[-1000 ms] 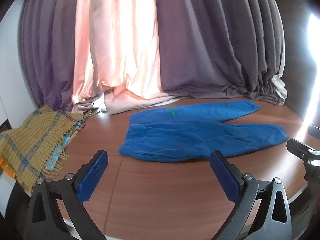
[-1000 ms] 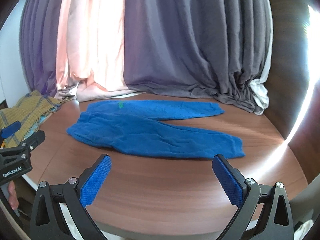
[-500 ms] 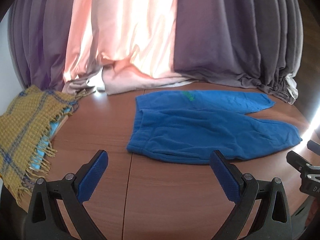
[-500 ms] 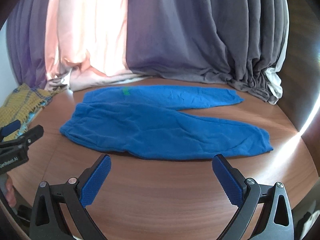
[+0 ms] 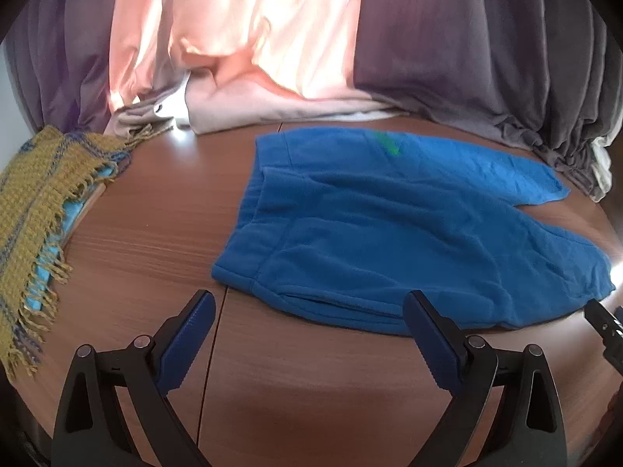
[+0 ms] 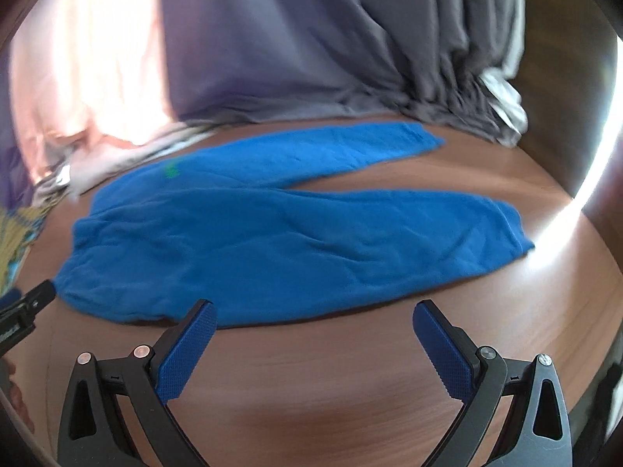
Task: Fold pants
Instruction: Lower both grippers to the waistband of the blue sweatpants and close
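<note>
Blue pants (image 5: 389, 229) flat on brown table (image 5: 136, 241), waistband left, legs splayed right. Left gripper (image 5: 307, 334) and right gripper (image 6: 315, 340) just short of near hem, both spread wide, holding nothing. Yellow scarf (image 5: 35, 202) well left; curtains (image 5: 467, 39) behind.

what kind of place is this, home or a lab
Most likely a room in a home: a round wooden table pushed against long pink and grey curtains, with blue pants spread flat on it and a fringed mustard scarf at its edge.
</note>
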Demonstrator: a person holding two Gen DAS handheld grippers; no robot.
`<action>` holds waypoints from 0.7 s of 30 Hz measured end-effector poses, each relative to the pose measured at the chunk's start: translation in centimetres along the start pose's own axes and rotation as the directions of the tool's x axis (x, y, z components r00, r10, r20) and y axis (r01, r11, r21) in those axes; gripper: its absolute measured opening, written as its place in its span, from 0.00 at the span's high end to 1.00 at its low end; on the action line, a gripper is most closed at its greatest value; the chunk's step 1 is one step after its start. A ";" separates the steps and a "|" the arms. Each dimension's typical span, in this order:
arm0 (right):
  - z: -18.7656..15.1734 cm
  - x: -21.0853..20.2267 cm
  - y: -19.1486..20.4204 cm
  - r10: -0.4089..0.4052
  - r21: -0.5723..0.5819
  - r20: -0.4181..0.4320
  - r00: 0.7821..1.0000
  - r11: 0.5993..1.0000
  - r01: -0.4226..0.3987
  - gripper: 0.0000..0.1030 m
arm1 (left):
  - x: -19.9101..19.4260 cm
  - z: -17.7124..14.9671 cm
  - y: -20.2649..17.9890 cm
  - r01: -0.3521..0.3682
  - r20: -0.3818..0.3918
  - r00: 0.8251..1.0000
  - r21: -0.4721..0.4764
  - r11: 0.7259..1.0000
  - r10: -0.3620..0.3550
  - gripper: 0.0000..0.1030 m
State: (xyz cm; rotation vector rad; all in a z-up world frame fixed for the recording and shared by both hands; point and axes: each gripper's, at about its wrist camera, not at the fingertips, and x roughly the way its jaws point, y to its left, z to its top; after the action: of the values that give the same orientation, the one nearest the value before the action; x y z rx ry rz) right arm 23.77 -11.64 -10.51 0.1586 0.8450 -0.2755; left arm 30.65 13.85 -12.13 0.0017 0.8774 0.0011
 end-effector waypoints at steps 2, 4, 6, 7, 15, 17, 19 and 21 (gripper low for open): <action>0.0 0.8 -0.6 -0.019 0.032 -0.017 1.000 0.999 0.020 0.02 | 1.1 0.1 0.0 -0.015 -0.027 1.000 -0.021 1.000 0.014 0.05; -0.1 1.6 -1.0 -0.026 0.074 -0.042 0.999 0.997 0.029 0.04 | 1.8 0.2 0.1 -0.018 -0.045 0.999 -0.048 0.999 0.016 0.05; -0.3 2.3 -1.0 -0.029 0.102 -0.054 0.998 0.994 0.034 0.09 | 2.7 0.3 0.1 -0.021 -0.062 0.998 -0.069 0.997 0.017 0.05; -0.3 2.6 -0.9 -0.024 0.102 -0.053 0.998 0.994 0.029 0.09 | 3.3 0.3 0.3 -0.024 -0.078 0.997 -0.080 0.996 0.018 0.06; 0.4 5.3 -0.8 -0.067 0.139 -0.101 0.993 0.987 0.081 0.17 | 6.3 0.5 0.5 -0.058 -0.148 0.988 -0.088 0.994 0.044 0.12; 0.6 5.9 -1.0 -0.063 0.153 -0.118 0.991 0.985 0.081 0.23 | 6.7 0.6 0.4 -0.059 -0.155 0.987 -0.086 0.994 0.046 0.12; 0.6 6.4 -1.1 -0.069 0.159 -0.132 0.989 0.983 0.090 0.24 | 7.2 0.6 0.3 -0.063 -0.168 0.985 -0.082 0.995 0.049 0.12; 0.6 6.9 -1.2 -0.072 0.169 -0.149 0.986 0.981 0.097 0.27 | 7.4 0.7 0.3 -0.063 -0.171 0.984 -0.085 0.994 0.048 0.12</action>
State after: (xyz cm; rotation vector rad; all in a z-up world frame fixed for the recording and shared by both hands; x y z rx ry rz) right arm 28.18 -14.14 -15.35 0.3104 0.9706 -0.4229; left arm 35.87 14.14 -17.39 -0.0591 1.0458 0.0946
